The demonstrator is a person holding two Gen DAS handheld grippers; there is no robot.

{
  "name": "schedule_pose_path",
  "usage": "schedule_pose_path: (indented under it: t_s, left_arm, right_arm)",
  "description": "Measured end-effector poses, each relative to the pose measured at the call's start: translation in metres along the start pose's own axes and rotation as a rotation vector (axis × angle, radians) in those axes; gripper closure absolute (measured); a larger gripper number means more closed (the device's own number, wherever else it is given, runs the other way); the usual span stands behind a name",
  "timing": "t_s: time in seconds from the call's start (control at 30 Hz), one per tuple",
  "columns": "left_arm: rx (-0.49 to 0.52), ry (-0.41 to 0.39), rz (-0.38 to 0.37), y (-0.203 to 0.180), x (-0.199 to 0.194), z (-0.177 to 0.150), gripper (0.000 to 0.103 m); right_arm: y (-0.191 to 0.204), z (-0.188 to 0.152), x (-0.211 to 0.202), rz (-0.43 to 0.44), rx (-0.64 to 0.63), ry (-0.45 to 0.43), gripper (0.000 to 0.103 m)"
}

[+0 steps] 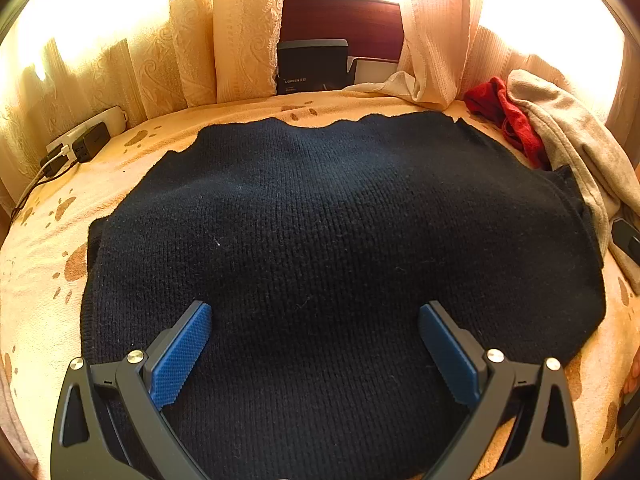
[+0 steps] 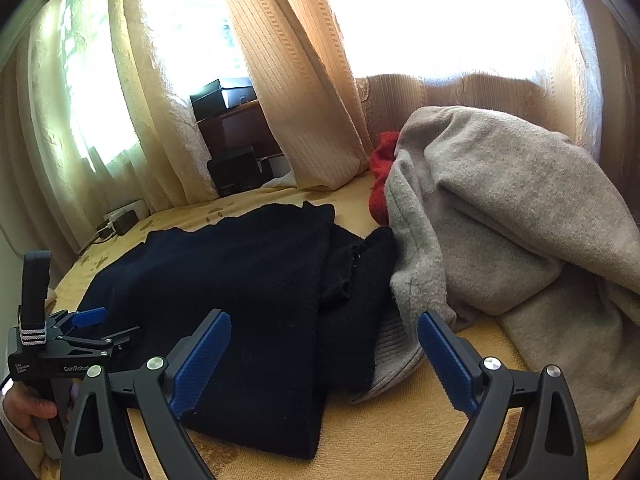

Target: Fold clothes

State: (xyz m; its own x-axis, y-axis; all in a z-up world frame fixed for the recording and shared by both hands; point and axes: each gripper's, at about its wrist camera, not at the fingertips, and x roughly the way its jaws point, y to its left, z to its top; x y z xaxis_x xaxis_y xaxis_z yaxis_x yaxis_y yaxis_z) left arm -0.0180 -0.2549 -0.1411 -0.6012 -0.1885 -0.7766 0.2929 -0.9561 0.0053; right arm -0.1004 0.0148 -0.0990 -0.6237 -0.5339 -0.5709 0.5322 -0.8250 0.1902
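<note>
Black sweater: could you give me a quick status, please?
Left gripper and right gripper open, empty. Black sweater flat on bed. Grey garment overlaps its right edge.

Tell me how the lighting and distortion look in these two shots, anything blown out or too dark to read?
Left wrist view: windows behind the curtains are blown out white; the black sweater still shows knit texture; fisheye bends the bed edge. Right wrist view: the window at upper right is pure glare, the sweater is nearly featureless black, the grey garment is well lit; corners vignette in both.

Strong daylight comes through the curtains (image 1: 240, 32) and burns out the top of both frames. The black sweater (image 1: 340, 240) loses detail. Fisheye bends the edges.
</note>
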Motion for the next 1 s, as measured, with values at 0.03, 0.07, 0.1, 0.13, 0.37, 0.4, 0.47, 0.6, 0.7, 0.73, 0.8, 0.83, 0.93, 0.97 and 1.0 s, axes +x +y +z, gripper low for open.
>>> schedule_pose_path:
  t_s: [0.03, 0.07, 0.1, 0.13, 0.37, 0.4, 0.47, 0.6, 0.7, 0.73, 0.8, 0.83, 0.93, 0.97, 1.0]
  left_arm:
    - [0.000, 0.000, 0.000, 0.000, 0.000, 0.000, 0.001]
    - [0.001, 0.000, 0.000, 0.000, 0.000, 0.000, 0.001]
    - [0.000, 0.000, 0.000, 0.000, 0.000, 0.000, 0.001]
    - [0.000, 0.000, 0.000, 0.000, 0.000, 0.000, 0.001]
    - [-0.010, -0.009, -0.010, 0.003, -0.002, 0.001, 0.000]
    - [-0.016, -0.015, -0.009, 0.004, -0.003, 0.001, 0.000]
    - [-0.029, -0.023, -0.004, 0.004, -0.007, 0.001, 0.000]
    - [-0.020, -0.056, 0.065, 0.004, -0.018, 0.003, 0.000]
    - [-0.015, -0.092, 0.113, 0.005, -0.026, 0.004, 0.000]
    - [-0.015, -0.098, 0.121, 0.005, -0.028, 0.005, 0.000]
    - [-0.013, -0.102, 0.144, 0.005, -0.029, 0.005, 0.000]
    - [-0.010, -0.102, 0.156, 0.005, -0.029, 0.006, 0.000]
    - [0.002, -0.095, 0.215, 0.001, -0.027, 0.006, 0.000]
    - [0.012, -0.092, 0.236, -0.001, -0.026, 0.006, 0.000]
    - [0.019, -0.091, 0.250, -0.002, -0.027, 0.005, 0.000]
  right_arm:
    - [0.000, 0.000, 0.000, -0.002, 0.000, -0.003, 0.006]
    - [0.000, 0.000, -0.001, -0.002, 0.001, -0.004, 0.006]
    - [0.000, 0.000, -0.001, -0.003, 0.001, -0.005, 0.006]
    - [0.000, -0.001, -0.001, -0.004, 0.002, -0.006, 0.006]
    - [0.000, 0.000, -0.001, -0.004, -0.003, -0.006, 0.006]
    - [0.000, 0.000, -0.001, -0.004, -0.004, -0.006, 0.006]
    - [0.001, 0.000, -0.002, -0.005, -0.007, -0.009, 0.006]
    - [0.002, -0.001, -0.005, -0.008, -0.012, -0.024, 0.006]
    - [0.004, 0.000, -0.005, -0.007, -0.025, -0.028, 0.006]
    - [0.005, 0.000, -0.005, -0.008, -0.031, -0.029, 0.006]
    - [0.008, 0.000, -0.006, -0.010, -0.044, -0.031, 0.006]
    - [0.009, -0.001, -0.006, -0.012, -0.052, -0.033, 0.006]
    - [0.014, -0.002, -0.008, -0.018, -0.076, -0.043, 0.006]
    - [0.016, -0.001, -0.009, -0.020, -0.086, -0.045, 0.006]
    - [0.019, -0.001, -0.010, -0.023, -0.096, -0.048, 0.006]
